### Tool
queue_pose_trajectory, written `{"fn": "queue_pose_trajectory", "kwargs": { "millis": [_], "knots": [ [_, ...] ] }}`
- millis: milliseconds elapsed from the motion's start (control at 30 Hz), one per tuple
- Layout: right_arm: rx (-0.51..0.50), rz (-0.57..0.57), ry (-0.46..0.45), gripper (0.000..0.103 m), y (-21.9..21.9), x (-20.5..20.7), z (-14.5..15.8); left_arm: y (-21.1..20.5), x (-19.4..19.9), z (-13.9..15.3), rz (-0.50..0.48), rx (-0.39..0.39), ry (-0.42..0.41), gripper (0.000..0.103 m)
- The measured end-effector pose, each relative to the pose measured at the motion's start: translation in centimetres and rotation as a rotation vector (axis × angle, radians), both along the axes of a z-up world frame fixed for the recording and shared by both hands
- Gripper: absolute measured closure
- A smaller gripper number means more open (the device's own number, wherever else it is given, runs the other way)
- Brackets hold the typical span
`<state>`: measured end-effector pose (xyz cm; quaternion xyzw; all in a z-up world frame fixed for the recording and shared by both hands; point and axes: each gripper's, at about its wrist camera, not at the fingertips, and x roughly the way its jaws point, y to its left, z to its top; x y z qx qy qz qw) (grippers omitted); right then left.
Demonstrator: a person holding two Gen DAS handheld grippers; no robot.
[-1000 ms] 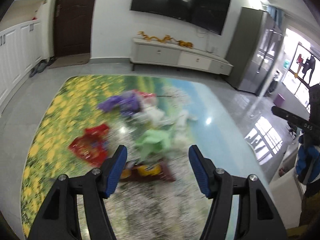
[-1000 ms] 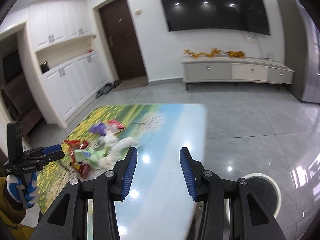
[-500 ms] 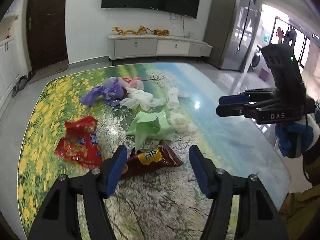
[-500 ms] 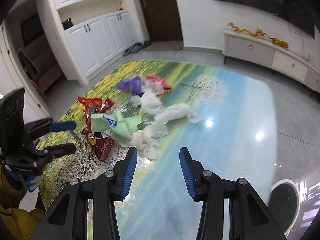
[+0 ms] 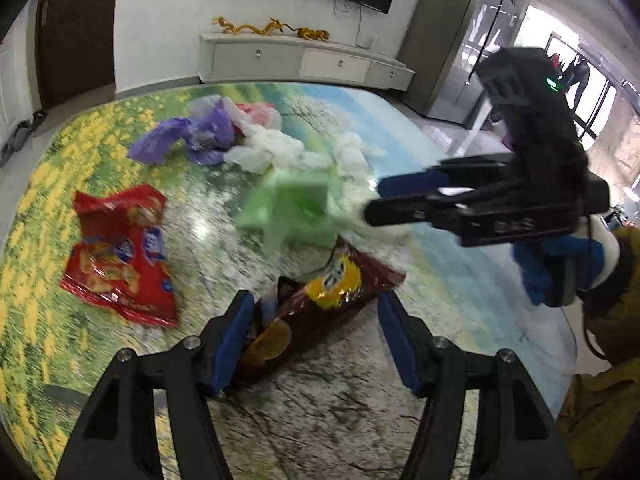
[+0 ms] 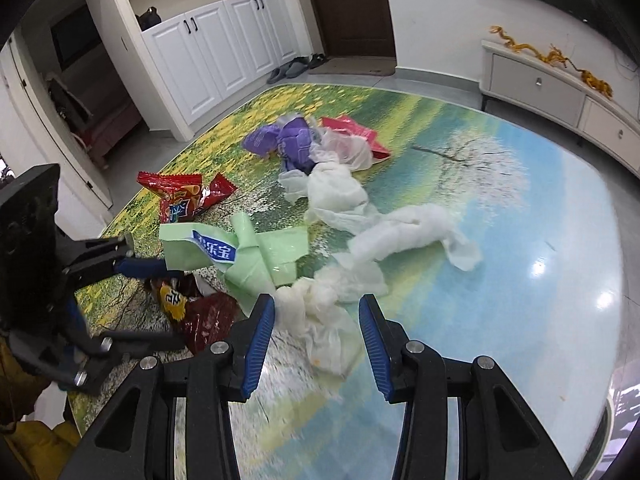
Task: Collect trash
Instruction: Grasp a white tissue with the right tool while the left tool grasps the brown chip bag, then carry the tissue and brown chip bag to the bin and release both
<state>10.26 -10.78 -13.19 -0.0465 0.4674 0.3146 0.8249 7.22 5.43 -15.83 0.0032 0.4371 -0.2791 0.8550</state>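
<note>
Trash lies in a heap on a table with a printed landscape top (image 5: pixel 320 420). My left gripper (image 5: pixel 316 336) is open around the near end of a dark red chip bag (image 5: pixel 320 296), which also shows in the right wrist view (image 6: pixel 200 312). My right gripper (image 6: pixel 316 340) is open over crumpled white tissue (image 6: pixel 320 320). A light green wrapper (image 6: pixel 248 256) lies just beyond, also in the left wrist view (image 5: pixel 292 208). A red snack bag (image 5: pixel 120 264), a purple bag (image 5: pixel 188 136) and more white tissue (image 6: pixel 404 232) lie around.
A white TV cabinet (image 5: pixel 304 60) stands by the far wall under a dark screen. A grey fridge (image 5: pixel 452 40) stands at the right. White cupboards (image 6: pixel 216 48) and a brown door (image 6: pixel 352 8) are beyond the table. The table edge (image 6: pixel 616 360) is near on the right.
Both grippers have moved down and closer to the trash. The left now straddles the dark red chip bag and the right sits over the white tissue. Both stay open.
</note>
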Motion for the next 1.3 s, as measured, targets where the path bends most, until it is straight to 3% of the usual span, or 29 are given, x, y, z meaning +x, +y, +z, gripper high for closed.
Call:
{"fn": "queue_pose_trajectory", "kwargs": {
  "millis": [133, 200, 300, 533, 633, 1000, 1200, 1300],
  "knots": [
    [0.008, 0.020, 0.013, 0.067, 0.7, 0.1, -0.5, -0.6, -0.6, -0.2, 0.003, 0.014, -0.008, 0.042],
    [0.019, 0.038, 0.017, 0.078, 0.8, -0.2, -0.6, -0.6, -0.7, -0.2, 0.012, 0.000, -0.002, 0.053],
    [0.033, 0.039, 0.018, 0.086, 0.4, -0.5, -0.5, -0.8, -0.8, -0.1, 0.028, 0.001, -0.004, 0.066],
    [0.086, 0.012, 0.024, 0.090, -1.8, -2.2, -0.2, -0.7, -2.1, 0.2, 0.056, -0.032, 0.004, 0.078],
    [0.118, 0.004, 0.008, 0.090, -3.0, -3.4, 0.6, -0.6, -3.2, 0.9, 0.052, -0.075, 0.008, 0.092],
    [0.202, -0.111, -0.080, 0.090, -9.6, -7.2, 3.9, -2.1, -4.3, 3.0, 0.040, -0.153, 0.019, 0.096],
    [0.231, -0.257, -0.126, 0.090, -16.6, -9.3, 4.5, -7.0, -3.5, 5.1, -0.062, -0.125, 0.003, 0.096],
    [0.237, -0.381, -0.134, 0.090, -21.9, -10.2, 3.9, -11.3, -2.5, 5.9, -0.141, -0.120, 0.019, 0.096]
  ]
}}
